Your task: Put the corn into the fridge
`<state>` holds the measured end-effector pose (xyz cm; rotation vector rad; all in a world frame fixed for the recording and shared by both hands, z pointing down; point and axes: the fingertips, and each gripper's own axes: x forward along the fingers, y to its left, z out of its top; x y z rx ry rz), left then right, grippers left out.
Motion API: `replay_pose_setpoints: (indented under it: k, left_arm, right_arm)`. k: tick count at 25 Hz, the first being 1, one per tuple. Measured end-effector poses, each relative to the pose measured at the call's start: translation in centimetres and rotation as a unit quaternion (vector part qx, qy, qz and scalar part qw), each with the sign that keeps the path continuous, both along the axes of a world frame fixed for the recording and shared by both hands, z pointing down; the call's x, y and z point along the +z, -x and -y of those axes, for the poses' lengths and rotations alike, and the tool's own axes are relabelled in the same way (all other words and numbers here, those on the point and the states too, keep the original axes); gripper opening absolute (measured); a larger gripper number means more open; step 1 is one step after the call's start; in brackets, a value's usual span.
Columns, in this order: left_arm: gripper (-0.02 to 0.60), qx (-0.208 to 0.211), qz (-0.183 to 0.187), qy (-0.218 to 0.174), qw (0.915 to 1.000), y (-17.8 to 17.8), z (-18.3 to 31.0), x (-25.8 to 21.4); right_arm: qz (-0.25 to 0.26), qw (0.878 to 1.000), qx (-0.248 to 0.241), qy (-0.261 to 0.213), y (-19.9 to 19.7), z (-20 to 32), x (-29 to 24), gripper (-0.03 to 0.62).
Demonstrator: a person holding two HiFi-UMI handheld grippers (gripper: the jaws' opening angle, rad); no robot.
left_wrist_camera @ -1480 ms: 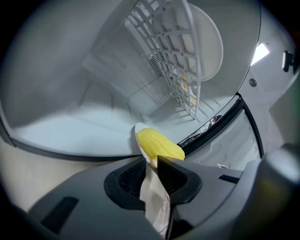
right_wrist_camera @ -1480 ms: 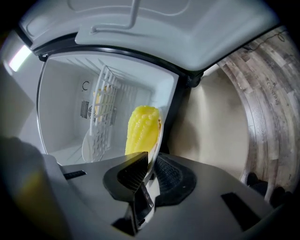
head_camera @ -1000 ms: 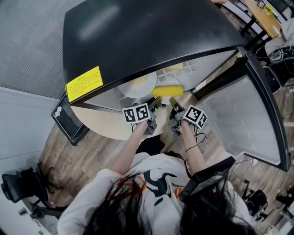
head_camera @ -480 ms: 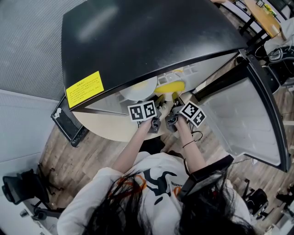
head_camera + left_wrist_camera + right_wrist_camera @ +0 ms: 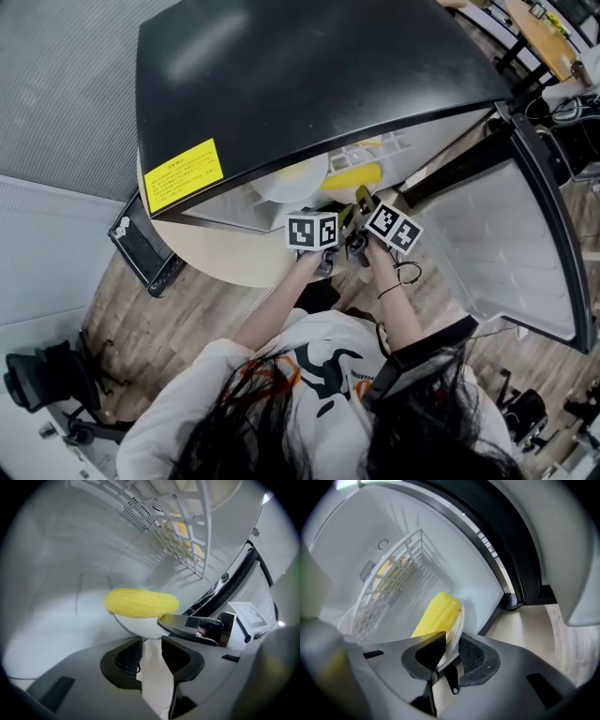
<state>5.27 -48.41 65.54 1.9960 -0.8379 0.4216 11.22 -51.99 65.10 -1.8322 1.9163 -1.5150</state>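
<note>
A yellow corn cob (image 5: 140, 603) lies on a small white plate (image 5: 140, 626) on the floor inside the open fridge (image 5: 309, 66). In the head view the corn (image 5: 353, 176) shows just under the fridge's black top. My right gripper (image 5: 451, 649) has the plate's rim (image 5: 457, 623) between its pads, still touching them while its jaws are opening. My left gripper (image 5: 151, 651) sits just short of the plate's near edge. Its jaws are opening with nothing between them. The right gripper's finger (image 5: 187, 623) reaches in from the right.
A white wire shelf (image 5: 178, 522) hangs above the corn, with something yellow (image 5: 186, 529) on it. The fridge door (image 5: 497, 225) stands open to the right. A yellow sticker (image 5: 185, 173) is on the fridge top. Wooden floor lies below.
Both grippers pushed forward into the fridge and the corn went deeper under the black top. The left gripper's cube shifted to the right, close to the right one.
</note>
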Motion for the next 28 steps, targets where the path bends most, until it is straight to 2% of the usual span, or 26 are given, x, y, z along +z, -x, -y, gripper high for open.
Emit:
replay_pose_setpoints:
  k: [4,6,8,10,14,21,23,28]
  left_arm:
    - [0.133,-0.008,-0.024,0.014,0.9996,-0.3,-0.1,0.2]
    - [0.133,-0.018,-0.036,0.017,0.999,-0.5,0.0,0.2]
    - [0.117,-0.022,-0.031,0.011,0.9992,-0.5,0.1,0.4]
    - [0.098,-0.027,-0.022,0.005,0.9994,-0.6,0.5,0.5]
    - [0.072,-0.053,-0.049,0.032,0.9969,-1.0,1.3,0.5]
    - [0.066,-0.088,-0.095,0.08,0.9883,-1.7,2.5,0.3]
    - [0.066,-0.085,-0.094,0.076,0.989,-1.9,2.6,0.2]
    - [0.066,-0.048,-0.052,0.031,0.997,-1.9,1.5,0.0]
  right_arm:
    - [-0.086,0.996,-0.039,0.008,0.2,-0.3,-0.3,0.098]
    - [-0.12,0.989,-0.083,0.015,0.6,-0.4,-0.5,0.118]
    - [-0.145,0.982,-0.122,0.028,1.0,-0.7,-0.6,0.21]
    - [-0.155,0.979,-0.128,0.028,0.7,-1.2,-1.0,0.216]
    - [-0.154,0.98,-0.128,0.008,0.4,-2.3,-1.7,0.216]
    - [-0.109,0.986,-0.124,-0.001,0.3,-4.3,-2.1,0.215]
    - [-0.105,0.987,-0.121,-0.001,0.0,-4.8,-2.1,0.215]
    - [-0.107,0.987,-0.123,-0.011,0.0,-5.9,-3.0,0.215]
